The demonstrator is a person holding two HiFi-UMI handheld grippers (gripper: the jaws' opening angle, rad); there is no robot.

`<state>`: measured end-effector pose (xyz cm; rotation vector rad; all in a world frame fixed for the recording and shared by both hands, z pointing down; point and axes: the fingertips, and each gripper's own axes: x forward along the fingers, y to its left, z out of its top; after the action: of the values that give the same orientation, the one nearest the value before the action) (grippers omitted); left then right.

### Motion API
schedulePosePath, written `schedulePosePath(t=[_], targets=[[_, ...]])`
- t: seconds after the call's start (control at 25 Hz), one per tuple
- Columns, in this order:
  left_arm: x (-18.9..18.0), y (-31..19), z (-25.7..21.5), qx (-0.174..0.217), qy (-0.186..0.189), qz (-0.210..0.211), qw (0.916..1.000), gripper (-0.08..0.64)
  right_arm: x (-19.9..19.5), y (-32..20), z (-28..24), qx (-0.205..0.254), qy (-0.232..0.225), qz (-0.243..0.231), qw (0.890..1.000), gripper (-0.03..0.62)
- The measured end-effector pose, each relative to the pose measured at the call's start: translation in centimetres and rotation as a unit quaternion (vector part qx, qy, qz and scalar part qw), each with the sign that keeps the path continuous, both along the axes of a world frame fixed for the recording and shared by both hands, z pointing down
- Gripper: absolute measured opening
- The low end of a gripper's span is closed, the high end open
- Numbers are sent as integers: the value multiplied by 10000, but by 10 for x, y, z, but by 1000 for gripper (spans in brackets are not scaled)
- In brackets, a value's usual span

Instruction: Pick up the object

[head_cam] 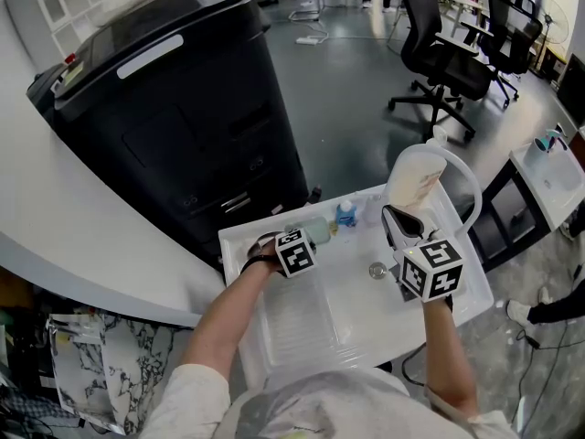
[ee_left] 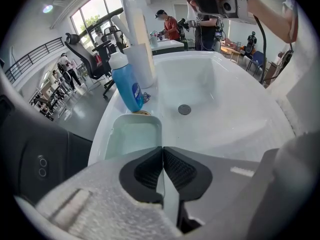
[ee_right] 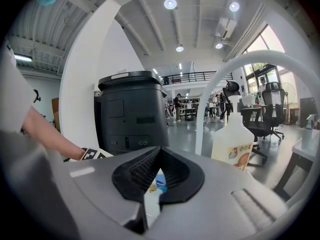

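Now, in the head view, my left hand-held gripper point(head_cam: 304, 238) points steeply down at the far left corner of the white sink point(head_cam: 302, 323), right over the pale green tray point(head_cam: 317, 230) I take to be the object. A blue bottle point(head_cam: 345, 213) stands just to the right of the tray, with a big white jug point(head_cam: 416, 183) further right. My right hand-held gripper point(head_cam: 395, 218) hangs near the jug, above the basin. I judge it is parked there to leave the left one room.

In the left gripper view, the left hand-held gripper point(ee_left: 162, 149) has its pads pressed together. A thin pale green strip runs down between them, which I read as the near wall of the tray point(ee_left: 132, 134). Pinching that rim makes sense, since the tray is too wide to span. The tray sits on the sink's ledge, touching or just short of the blue bottle point(ee_left: 127, 86) behind it. The drain point(ee_left: 184, 109) lies to the right in the basin. The grip looks made, so I judge the lift is next. A thin wall could slip or tip.

In the right gripper view, the right hand-held gripper point(ee_right: 160, 151) has its tips meeting with nothing between them. The blue bottle point(ee_right: 159, 183) only shows through the gap below. The jug point(ee_right: 232, 144) stands to the right, a black machine point(ee_right: 131, 114) beyond.
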<state>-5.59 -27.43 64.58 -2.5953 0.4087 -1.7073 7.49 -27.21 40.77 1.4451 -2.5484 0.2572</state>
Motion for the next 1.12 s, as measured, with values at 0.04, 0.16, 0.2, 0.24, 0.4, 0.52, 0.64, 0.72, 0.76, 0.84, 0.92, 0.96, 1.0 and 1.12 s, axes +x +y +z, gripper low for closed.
schedulePosePath(t=[0.04, 0.16, 0.2, 0.24, 0.4, 0.52, 0.64, 0.72, 0.76, 0.84, 0.92, 0.96, 1.0, 1.12], targets=[[0, 0, 0, -1, 1, 10, 10000, 12, 0, 0, 0, -1, -7, -2, 10000, 3], [1, 2, 0, -3, -8, 30, 10000, 11, -1, 1, 1, -7, -6, -15, 10000, 3], [1, 2, 0, -2, -8, 36, 10000, 11, -1, 1, 1, -7, -6, -19, 10000, 3], [1, 2, 0, -4, -8, 37, 10000, 11, -1, 1, 1, -7, -5, -21, 10000, 3], [0, 5, 0, -17, 18, 33, 10000, 11, -2, 1, 0, 11, -5, -29, 10000, 3], [1, 5, -4, 17, 78, 7, 10000, 11, -2, 2, -1, 17, -10, -42, 10000, 3], [1, 5, -9, 69, 115, -18, 9999, 11, -4, 2, -1, 14, -9, -82, 10000, 3], [1, 5, -13, 96, 145, -52, 9998, 11, -5, 3, -1, 10, -15, -108, 9999, 3], [2, 5, -15, 110, 163, -72, 9998, 11, -6, 3, -2, 12, -20, -124, 9999, 3], [2, 5, -21, 151, 209, -108, 9996, 11, -8, 3, -4, 23, -27, -165, 9999, 2], [2, 5, -27, 197, 251, -147, 9994, 11, -10, 3, -6, 37, -36, -212, 9998, 3], [2, 5, -30, 221, 271, -172, 9992, 11, -12, 3, -7, 43, -41, -239, 9997, 3], [1, 5, -32, 246, 292, -200, 9991, 11, -13, 3, -8, 48, -45, -269, 9996, 3], [1, 6, -41, 340, 352, -279, 9984, 9, -18, 4, -9, 56, -57, -370, 9993, 3]])
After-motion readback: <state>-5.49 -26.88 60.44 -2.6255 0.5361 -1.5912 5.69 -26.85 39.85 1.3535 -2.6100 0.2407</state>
